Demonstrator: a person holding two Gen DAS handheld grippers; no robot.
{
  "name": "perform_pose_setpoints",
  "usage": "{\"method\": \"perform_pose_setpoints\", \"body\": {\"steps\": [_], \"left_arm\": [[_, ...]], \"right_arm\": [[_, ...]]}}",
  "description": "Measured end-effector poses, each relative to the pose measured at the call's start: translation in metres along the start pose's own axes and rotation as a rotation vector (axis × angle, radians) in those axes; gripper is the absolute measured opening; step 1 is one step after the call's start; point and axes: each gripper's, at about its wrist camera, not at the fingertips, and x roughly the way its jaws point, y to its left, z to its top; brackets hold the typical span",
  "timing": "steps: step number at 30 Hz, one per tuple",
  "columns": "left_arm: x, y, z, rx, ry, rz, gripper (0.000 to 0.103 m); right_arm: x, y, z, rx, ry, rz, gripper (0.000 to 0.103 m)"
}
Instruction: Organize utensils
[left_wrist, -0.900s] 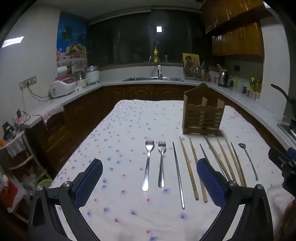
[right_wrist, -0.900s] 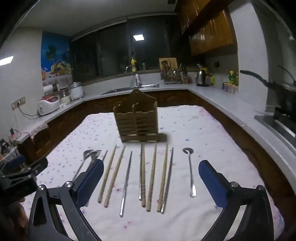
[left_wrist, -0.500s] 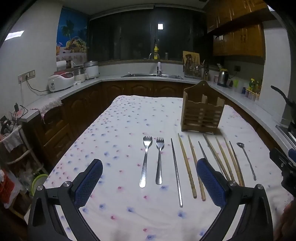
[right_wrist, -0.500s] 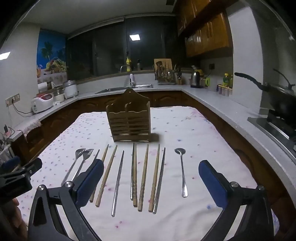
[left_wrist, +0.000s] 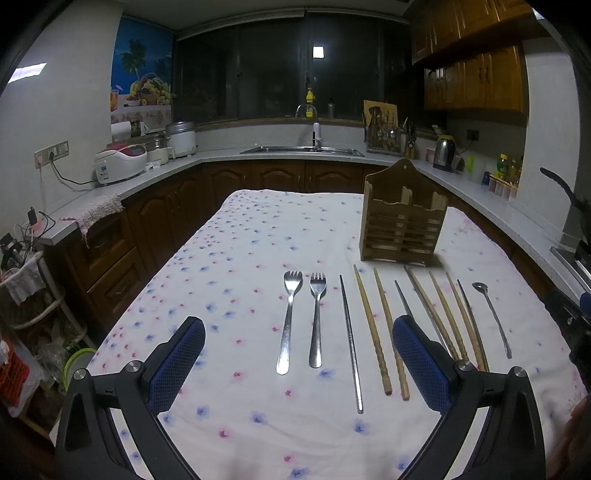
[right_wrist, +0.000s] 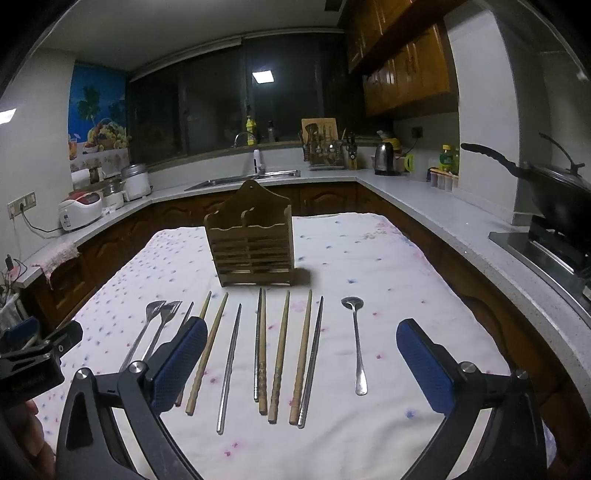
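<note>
A wooden utensil holder (left_wrist: 403, 225) stands upright on the flowered tablecloth (left_wrist: 240, 258); it also shows in the right wrist view (right_wrist: 253, 245). In front of it lie in a row two forks (left_wrist: 291, 317), several wooden chopsticks (left_wrist: 371, 328), several metal chopsticks (left_wrist: 350, 339) and a small spoon (left_wrist: 493, 317). The right wrist view shows the forks (right_wrist: 155, 328), chopsticks (right_wrist: 282, 350) and spoon (right_wrist: 356, 343) too. My left gripper (left_wrist: 297, 365) is open and empty above the near edge, over the forks. My right gripper (right_wrist: 301, 369) is open and empty above the chopsticks.
Kitchen counters run around the table, with a sink (left_wrist: 301, 149), rice cookers (left_wrist: 122, 162), a kettle (left_wrist: 443, 153) and a wok on a stove (right_wrist: 554, 199). A shelf with clutter (left_wrist: 22, 295) stands to the left of the table.
Both grippers have risen and pulled back a little, so the table and utensils sit lower and farther in view. Both stay open.
</note>
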Motion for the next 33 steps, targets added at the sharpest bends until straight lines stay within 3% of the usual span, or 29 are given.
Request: {"method": "perform_pose_setpoints", "body": {"steps": [9,23,33], "left_arm": [[-0.002,-0.001,0.002,0.006,-0.003,0.001,0.102],[-0.026,0.001,-0.001,0.021,-0.100,-0.008,0.102],[-0.030,0.000,-0.002,0.020,-0.110,-0.013,0.102]], "right_arm": [[-0.001,-0.001,0.000,0.007,-0.008,0.002,0.103],[-0.030,-0.007,0.004,0.031,-0.138,0.041,0.103],[-0.032,-0.007,0.002,0.025,-0.130,0.041,0.103]]}}
